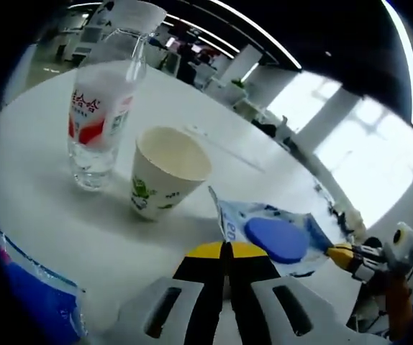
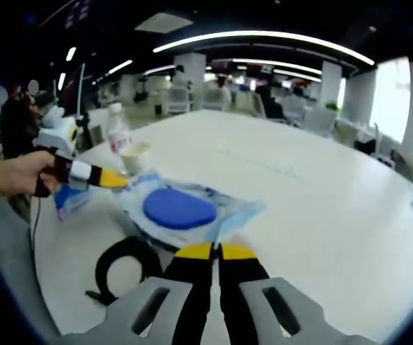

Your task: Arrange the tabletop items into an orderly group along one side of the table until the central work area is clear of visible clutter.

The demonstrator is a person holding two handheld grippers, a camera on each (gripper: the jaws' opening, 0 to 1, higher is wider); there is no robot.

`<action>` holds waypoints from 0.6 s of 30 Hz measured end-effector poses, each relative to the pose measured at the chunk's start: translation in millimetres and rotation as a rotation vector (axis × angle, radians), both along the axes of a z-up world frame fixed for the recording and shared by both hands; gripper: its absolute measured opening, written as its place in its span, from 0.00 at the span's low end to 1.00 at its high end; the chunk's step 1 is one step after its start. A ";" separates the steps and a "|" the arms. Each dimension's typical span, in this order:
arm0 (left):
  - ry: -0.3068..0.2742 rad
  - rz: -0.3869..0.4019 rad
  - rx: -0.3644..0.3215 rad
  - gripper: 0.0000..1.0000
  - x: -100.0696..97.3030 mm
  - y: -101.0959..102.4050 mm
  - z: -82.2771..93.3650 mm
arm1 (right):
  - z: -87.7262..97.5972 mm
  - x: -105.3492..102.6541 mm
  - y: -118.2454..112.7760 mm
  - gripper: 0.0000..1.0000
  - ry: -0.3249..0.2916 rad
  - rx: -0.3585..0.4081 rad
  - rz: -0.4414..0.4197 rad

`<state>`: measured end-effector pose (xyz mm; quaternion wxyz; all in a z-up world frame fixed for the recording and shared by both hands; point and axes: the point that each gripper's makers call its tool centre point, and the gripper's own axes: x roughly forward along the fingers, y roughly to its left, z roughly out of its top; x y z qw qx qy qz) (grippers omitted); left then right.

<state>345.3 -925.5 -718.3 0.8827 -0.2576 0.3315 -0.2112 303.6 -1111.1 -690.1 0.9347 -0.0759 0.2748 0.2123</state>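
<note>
On the white tabletop, a clear bottle with a red-and-white label in Chinese characters stands just beside a paper cup printed green. Both hand-held grippers, left and right, have jaws pressed together, each pinching an edge of the plastic packet holding a blue disc.

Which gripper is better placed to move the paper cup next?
Left, probably. The paper cup stands just ahead of the left gripper, beside the bottle; from the right gripper it lies beyond the blue packet.
</note>
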 end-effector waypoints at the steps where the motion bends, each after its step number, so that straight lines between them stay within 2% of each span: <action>1: -0.001 0.002 0.001 0.00 2.4 -0.5 -0.6 | -0.6 2.3 -0.8 0.00 0.000 0.002 -0.002; 7: -0.033 -0.003 0.028 0.00 13.7 -3.4 -3.4 | -6.3 17.6 -3.0 0.00 -0.001 0.005 -0.006; 18: -0.059 0.016 0.074 0.00 27.0 6.1 -15.4 | -19.2 31.5 6.1 0.00 0.010 0.030 0.002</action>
